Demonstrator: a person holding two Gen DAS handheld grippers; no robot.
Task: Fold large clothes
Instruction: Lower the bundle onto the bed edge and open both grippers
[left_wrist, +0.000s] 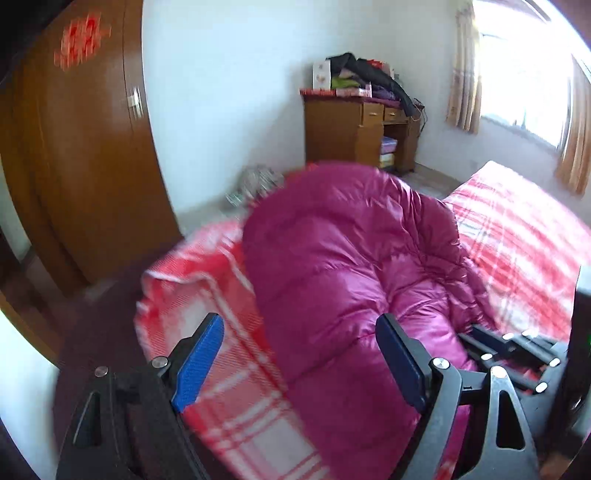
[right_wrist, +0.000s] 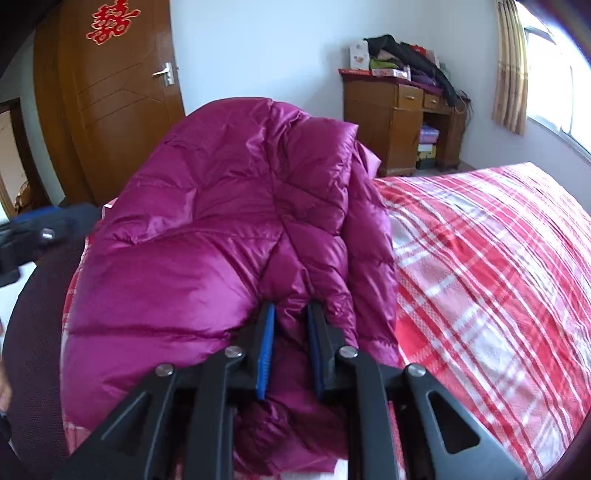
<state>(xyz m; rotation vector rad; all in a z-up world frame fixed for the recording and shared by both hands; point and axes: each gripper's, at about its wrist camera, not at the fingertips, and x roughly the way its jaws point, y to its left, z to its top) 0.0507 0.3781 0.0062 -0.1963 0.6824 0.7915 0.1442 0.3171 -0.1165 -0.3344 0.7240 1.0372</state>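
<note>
My right claw (right_wrist: 290, 314) pinches a fold of the magenta puffer jacket (right_wrist: 207, 229) on the plaid bed (right_wrist: 480, 258); my left claw (left_wrist: 299, 354) hangs wide open, holding nothing.

The magenta down jacket (right_wrist: 207, 229) is glossy, quilted, puffy cloth; the checked bedspread (right_wrist: 480, 266) is matt woven fabric; the door (right_wrist: 110, 96) and desk (right_wrist: 388, 122) are varnished wood; the gripper pads (right_wrist: 266, 350) are ribbed blue plastic.

bare bedspread (right_wrist: 480, 258) right of jacket (right_wrist: 207, 240)
</note>
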